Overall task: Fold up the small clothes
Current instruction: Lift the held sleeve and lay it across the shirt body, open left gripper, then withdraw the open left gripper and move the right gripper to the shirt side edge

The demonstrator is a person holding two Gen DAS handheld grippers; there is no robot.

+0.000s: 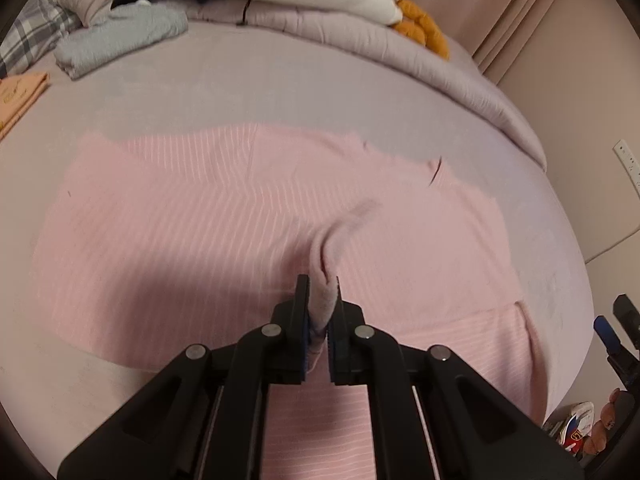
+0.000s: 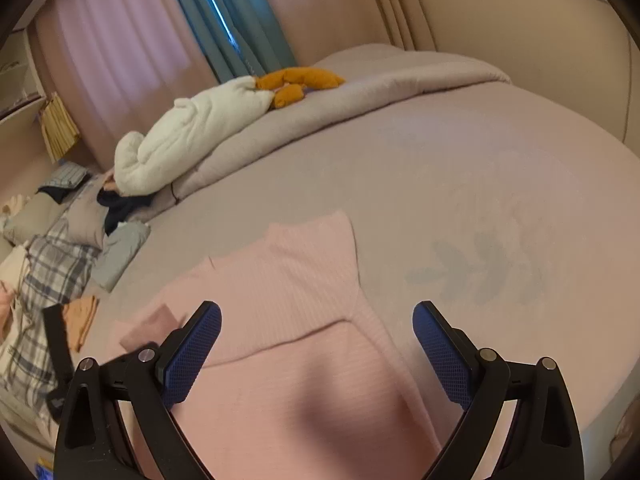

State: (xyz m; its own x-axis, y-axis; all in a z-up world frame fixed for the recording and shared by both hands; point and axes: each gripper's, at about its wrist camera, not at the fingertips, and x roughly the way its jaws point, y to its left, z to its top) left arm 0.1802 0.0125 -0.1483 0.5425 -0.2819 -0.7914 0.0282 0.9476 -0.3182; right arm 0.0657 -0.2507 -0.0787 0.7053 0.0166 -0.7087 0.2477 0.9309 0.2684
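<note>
1. Bed [image 1: 248,92], mauve sheet, filled most of both views. A rolled duvet [image 1: 352,36] lay along its far edge at 12 o'clock in the left wrist view.
2. Pink ribbed garment [image 1: 168,216] lay spread flat across the middle of the bed. In the right wrist view one sleeve [image 2: 312,248] pointed toward 12 o'clock, and a lower panel was already turned over the body, its edge running from 9 toward 1 o'clock.
3. Judgement on progress: folding was under way, not finished. One fold appeared made; the garment was still wide and needed more folds before stacking.
4. A folded grey garment [image 1: 120,40] at 10 o'clock and a folded orange one [image 1: 20,96] at 9 o'clock in the left wrist view looked like finished pieces, set well apart from the pink one.
5. White plush [image 2: 192,128] and orange plush [image 2: 300,80] rested on the duvet at 11 o'clock in the right wrist view.
6. Left hand-held gripper [image 1: 318,300]: jaws together, clamped on a raised pinch of the pink cloth, near centre, 6 o'clock side.
7. Right hand-held gripper [image 2: 316,344]: jaws wide apart, nothing between them, over the folded panel.
8. Writing: faint print on the orange garment, too small to read. No brand legible.
</note>
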